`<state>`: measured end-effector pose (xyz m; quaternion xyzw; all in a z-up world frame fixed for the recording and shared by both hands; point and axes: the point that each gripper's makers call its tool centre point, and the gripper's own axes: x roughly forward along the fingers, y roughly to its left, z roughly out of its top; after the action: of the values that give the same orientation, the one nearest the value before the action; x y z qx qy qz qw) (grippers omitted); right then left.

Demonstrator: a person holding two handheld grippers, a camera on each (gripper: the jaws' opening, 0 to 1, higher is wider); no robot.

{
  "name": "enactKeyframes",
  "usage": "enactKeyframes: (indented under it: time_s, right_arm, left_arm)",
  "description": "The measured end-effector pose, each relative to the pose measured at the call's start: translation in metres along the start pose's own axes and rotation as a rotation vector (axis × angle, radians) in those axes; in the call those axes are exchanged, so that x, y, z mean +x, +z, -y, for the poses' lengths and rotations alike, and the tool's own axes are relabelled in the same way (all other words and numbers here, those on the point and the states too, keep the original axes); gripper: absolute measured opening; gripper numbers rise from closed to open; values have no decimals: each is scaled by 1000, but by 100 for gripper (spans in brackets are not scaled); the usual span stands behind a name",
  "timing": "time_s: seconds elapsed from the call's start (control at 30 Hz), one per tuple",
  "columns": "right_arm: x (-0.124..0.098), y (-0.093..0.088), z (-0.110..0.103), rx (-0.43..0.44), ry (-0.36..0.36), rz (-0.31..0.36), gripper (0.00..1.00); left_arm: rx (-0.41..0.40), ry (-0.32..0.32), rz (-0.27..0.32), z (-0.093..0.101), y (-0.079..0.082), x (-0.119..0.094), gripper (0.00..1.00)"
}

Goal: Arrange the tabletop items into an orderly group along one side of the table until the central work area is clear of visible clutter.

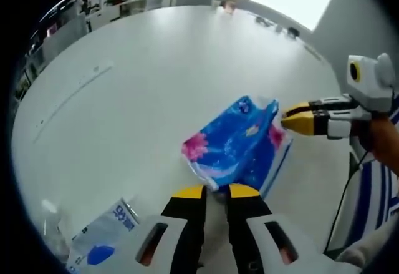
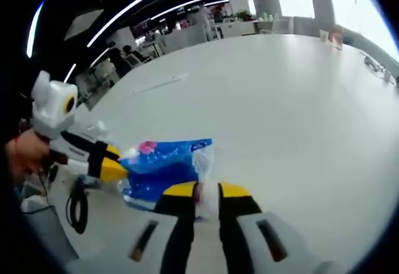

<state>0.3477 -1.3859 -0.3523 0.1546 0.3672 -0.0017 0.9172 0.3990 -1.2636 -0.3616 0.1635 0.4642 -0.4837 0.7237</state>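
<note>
A blue tissue pack (image 1: 234,143) with pink flowers is held between both grippers over the near part of the white table (image 1: 156,80). My left gripper (image 1: 216,191) is shut on the pack's near edge. The right gripper (image 1: 288,118) comes in from the right and pinches the pack's far clear-plastic corner. In the right gripper view, my right gripper (image 2: 207,191) is shut on the white wrapper end of the tissue pack (image 2: 165,165), and the left gripper (image 2: 118,165) grips the opposite end. I cannot tell whether the pack touches the table.
A white and blue packet (image 1: 106,230) and a clear plastic item (image 1: 50,215) lie at the lower left. Small objects (image 1: 274,24) sit at the table's far edge. A black cable (image 2: 78,208) hangs beside the table. A hand (image 2: 25,152) and a striped sleeve (image 1: 374,186) show.
</note>
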Motion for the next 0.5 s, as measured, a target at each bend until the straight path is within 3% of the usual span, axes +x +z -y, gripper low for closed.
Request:
enactKeyframes:
  time_s: [0.5]
  right_arm:
    - [-1,2,-3,-12,4,5,11]
  left_arm:
    - [12,0,7,-1,0,-2,18]
